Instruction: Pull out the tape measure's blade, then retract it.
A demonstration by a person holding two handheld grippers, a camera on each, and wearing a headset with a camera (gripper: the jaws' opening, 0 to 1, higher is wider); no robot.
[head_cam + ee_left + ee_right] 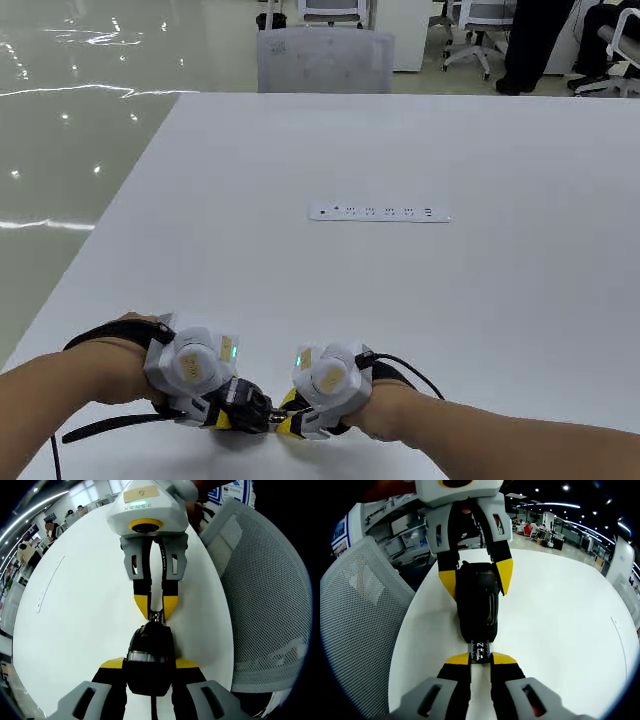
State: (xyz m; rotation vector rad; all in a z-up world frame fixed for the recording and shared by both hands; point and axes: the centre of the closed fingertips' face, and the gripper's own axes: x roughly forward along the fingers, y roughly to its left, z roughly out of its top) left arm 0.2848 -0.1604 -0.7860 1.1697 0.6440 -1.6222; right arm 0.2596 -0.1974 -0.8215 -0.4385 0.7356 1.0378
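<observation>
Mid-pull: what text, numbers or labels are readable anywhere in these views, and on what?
"XENSE": white body of the right hand-held gripper.
"2": blade, just outside the tape measure.
Tan sticker on that gripper, power strip markings: too small or blurred to read.

— Where are the two tools?
— At the near edge of the white bench [500,300]. The left tool [232,408] and the right tool [287,413] point at each other, and the black tape measure [250,404] sits between their yellow tips.
— And further away?
— A white power strip [378,213] lies flat in the middle, well apart from them. A grey chair [325,60] stands at the far end.
</observation>
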